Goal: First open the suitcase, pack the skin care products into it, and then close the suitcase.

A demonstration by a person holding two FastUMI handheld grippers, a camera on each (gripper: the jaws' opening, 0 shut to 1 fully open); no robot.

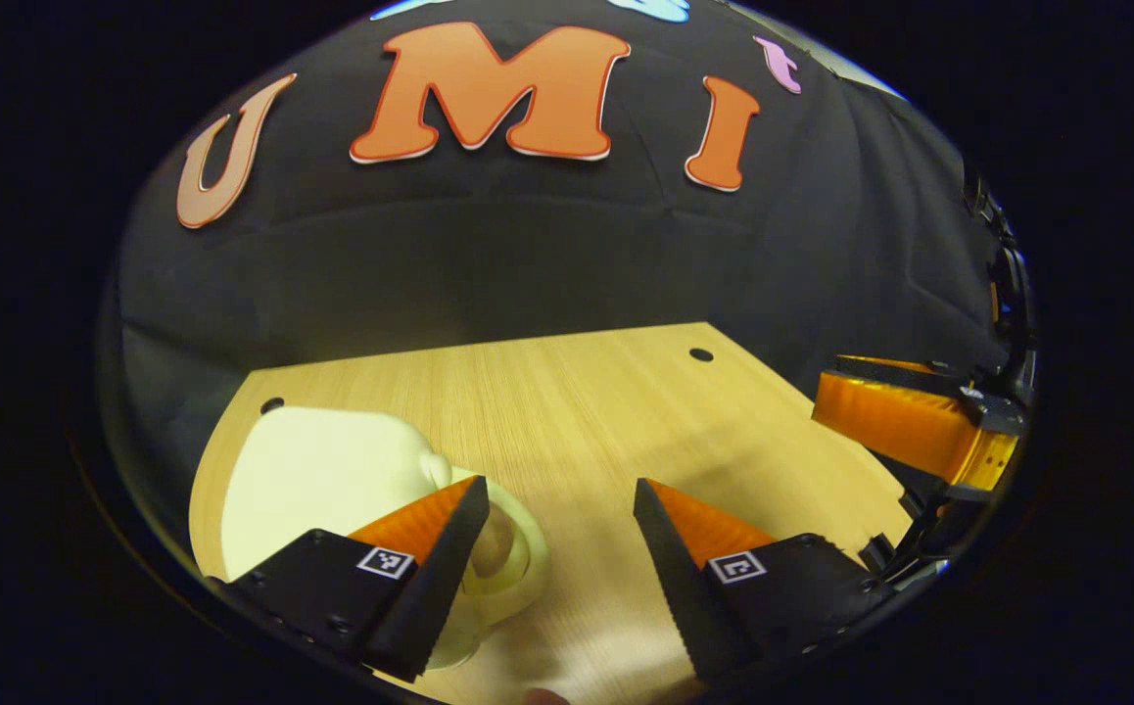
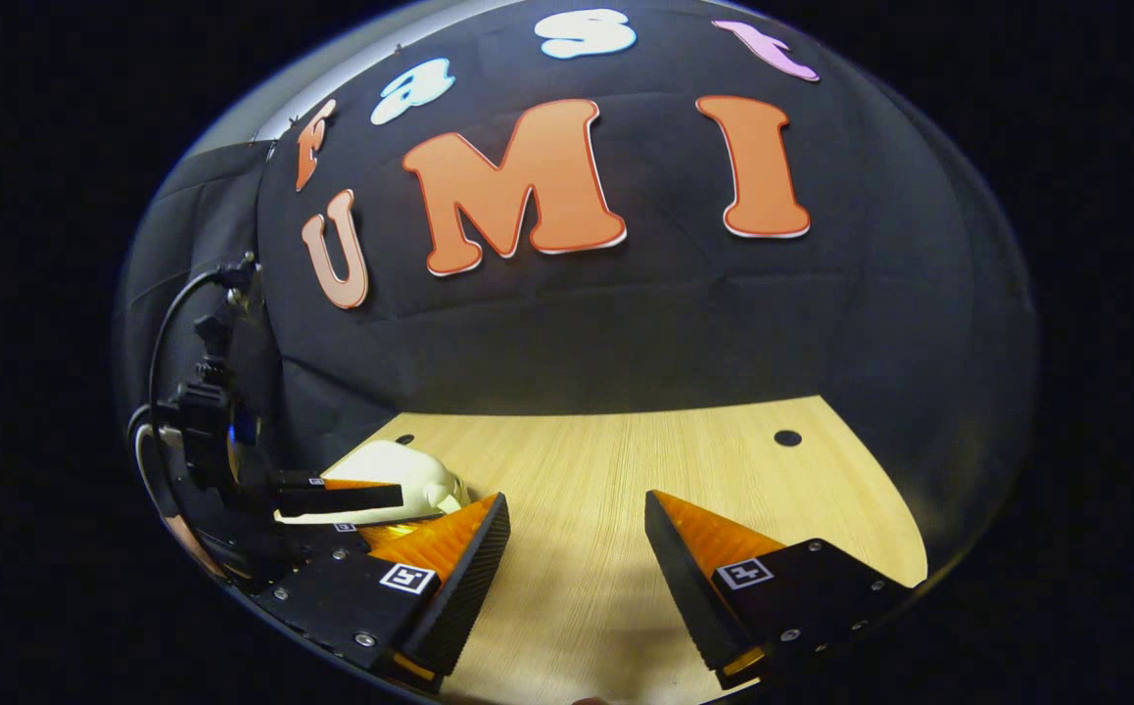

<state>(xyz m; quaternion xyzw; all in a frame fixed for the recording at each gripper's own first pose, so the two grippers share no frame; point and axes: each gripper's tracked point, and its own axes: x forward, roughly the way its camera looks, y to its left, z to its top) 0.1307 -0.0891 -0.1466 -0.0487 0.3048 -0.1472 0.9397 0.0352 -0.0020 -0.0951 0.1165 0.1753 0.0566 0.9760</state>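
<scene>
- Pale wood made up the table, which had small round holes near its far corners and ran up to the black cloth wall.
- A cream suitcase lay shut on the table's left part, its looped handle pointing toward the table's middle.
- The left gripper hung low over the table with its two orange-and-black fingers wide apart and nothing between them.
- Its left finger sat in front of the suitcase handle; whether it touched the handle could not be told.
- The right gripper was also above the table, to the right of the suitcase, its fingers spread apart over bare wood and holding nothing.
- In the right gripper view the suitcase showed at the table's left edge, partly hidden behind the left gripper and its black cable.
- In the left gripper view the orange side of the right gripper showed off the table's right edge.
</scene>
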